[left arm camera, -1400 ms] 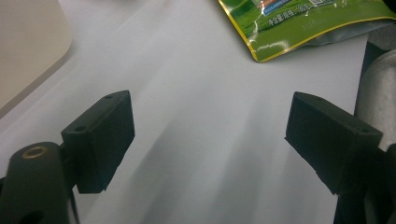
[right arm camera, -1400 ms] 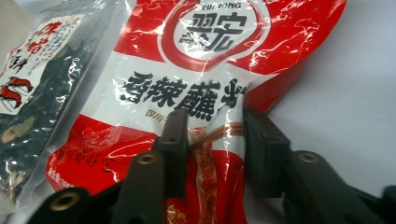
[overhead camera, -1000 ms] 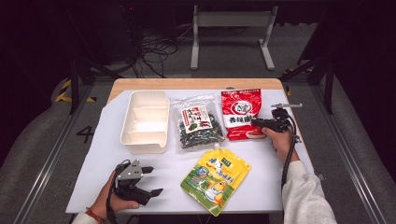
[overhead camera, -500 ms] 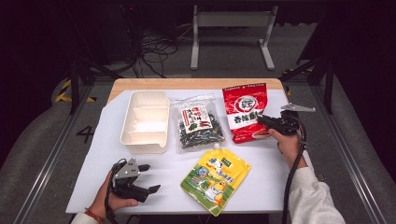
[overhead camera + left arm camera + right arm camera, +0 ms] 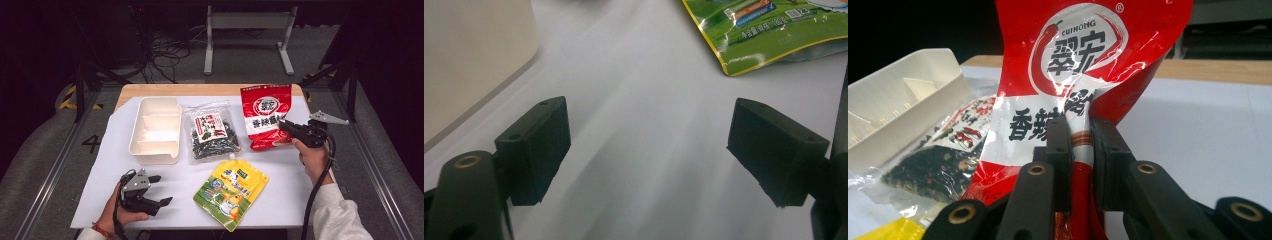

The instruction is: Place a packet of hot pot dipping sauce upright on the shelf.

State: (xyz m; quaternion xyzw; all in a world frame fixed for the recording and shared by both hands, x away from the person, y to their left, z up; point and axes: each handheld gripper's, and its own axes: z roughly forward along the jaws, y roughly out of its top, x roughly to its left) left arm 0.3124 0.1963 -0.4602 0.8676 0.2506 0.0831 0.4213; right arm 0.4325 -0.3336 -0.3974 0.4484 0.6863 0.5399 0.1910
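A red snack bag (image 5: 265,120) with white lettering is lifted off the table at the right, pinched at its lower edge by my right gripper (image 5: 286,127). In the right gripper view the two black jaws press together on a fold of the red bag (image 5: 1083,75), which stands up in front of the camera. My left gripper (image 5: 159,190) rests at the table's near left, jaws wide apart over bare white table (image 5: 644,125) with nothing between them.
A white divided tray (image 5: 154,129) stands at the back left. A clear bag of dark dried bits (image 5: 212,132) lies beside it. A yellow-green pouch (image 5: 231,190) lies at the front middle; its corner (image 5: 769,35) is ahead of the left jaws.
The right hand has risen and drawn a little toward the right with the red bag, tilting the bag up off the table. The left hand has stayed in place.
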